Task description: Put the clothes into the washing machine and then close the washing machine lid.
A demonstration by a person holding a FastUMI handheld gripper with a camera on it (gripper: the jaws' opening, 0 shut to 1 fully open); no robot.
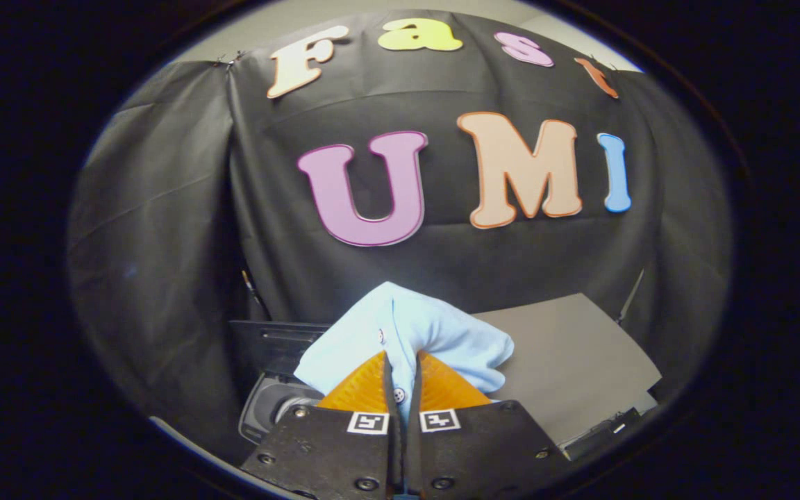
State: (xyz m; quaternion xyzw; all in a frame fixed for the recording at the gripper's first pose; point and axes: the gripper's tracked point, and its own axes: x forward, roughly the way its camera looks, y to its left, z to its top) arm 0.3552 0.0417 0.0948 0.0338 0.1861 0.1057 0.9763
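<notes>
Gripper view: my gripper is clamped on the shirt, both fingers pinching its fold, held above the washer (drum opening just left of the fingers). Lid up. Left: drop shirt in, close lid.

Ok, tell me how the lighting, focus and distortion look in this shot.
Gripper view: strong fisheye bend, the booth wall bulging. Light is dim and even, with no glare; the shirt is the brightest thing, slightly soft. The gripper is shut on the shirt, jaws nearly touching. The washer below lies in shadow; the lid is evenly lit.
</notes>
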